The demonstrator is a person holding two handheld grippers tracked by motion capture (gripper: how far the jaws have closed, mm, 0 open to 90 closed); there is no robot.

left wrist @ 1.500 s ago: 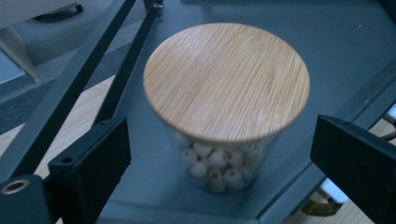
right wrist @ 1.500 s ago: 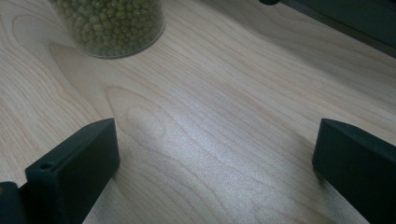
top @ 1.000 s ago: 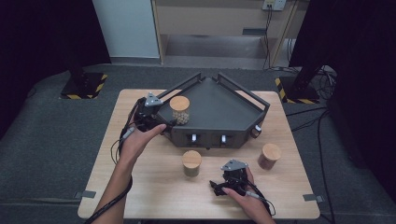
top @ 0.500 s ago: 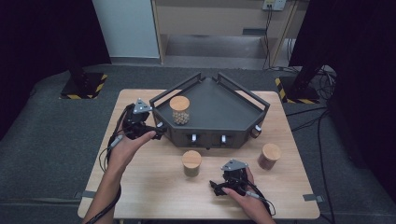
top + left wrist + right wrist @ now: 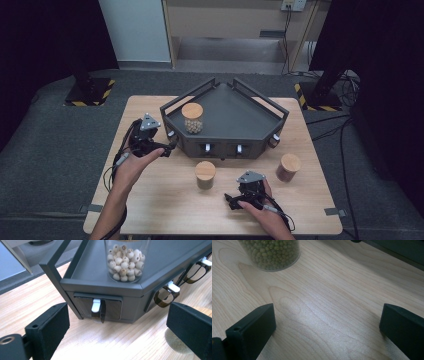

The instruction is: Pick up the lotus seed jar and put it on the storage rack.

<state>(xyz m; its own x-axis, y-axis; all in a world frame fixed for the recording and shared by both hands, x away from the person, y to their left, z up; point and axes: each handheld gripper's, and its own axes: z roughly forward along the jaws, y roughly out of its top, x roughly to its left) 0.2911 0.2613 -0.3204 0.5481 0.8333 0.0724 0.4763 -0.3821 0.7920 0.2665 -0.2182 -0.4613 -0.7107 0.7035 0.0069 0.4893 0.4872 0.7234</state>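
**Both grippers empty; bead jar on tray**

Landmark: the dark tray (image 5: 235, 112) at the far centre of the bench (image 5: 165, 210).

Nearest the person, the right gripper (image 5: 231, 201) sits low over the bench, in front of the tray and slightly right of its centre. Its jaws stand apart with bare wood between them. In the right gripper view a jar of green beans (image 5: 272, 253) stands ahead, clear of the jaws.

The same jar, with a wooden lid (image 5: 205, 170), stands just in front of the tray's front wall. A second lidded jar (image 5: 288, 167) stands off the tray's front right corner.

The left gripper (image 5: 169, 148) is at the tray's front left corner, close to its wall. Its jaws are apart and hold nothing. The left gripper view looks at a white latch (image 5: 96, 305) on the tray's side.

The bead jar (image 5: 192, 118) stands upright inside the tray, near its left rail, clear of both grippers.
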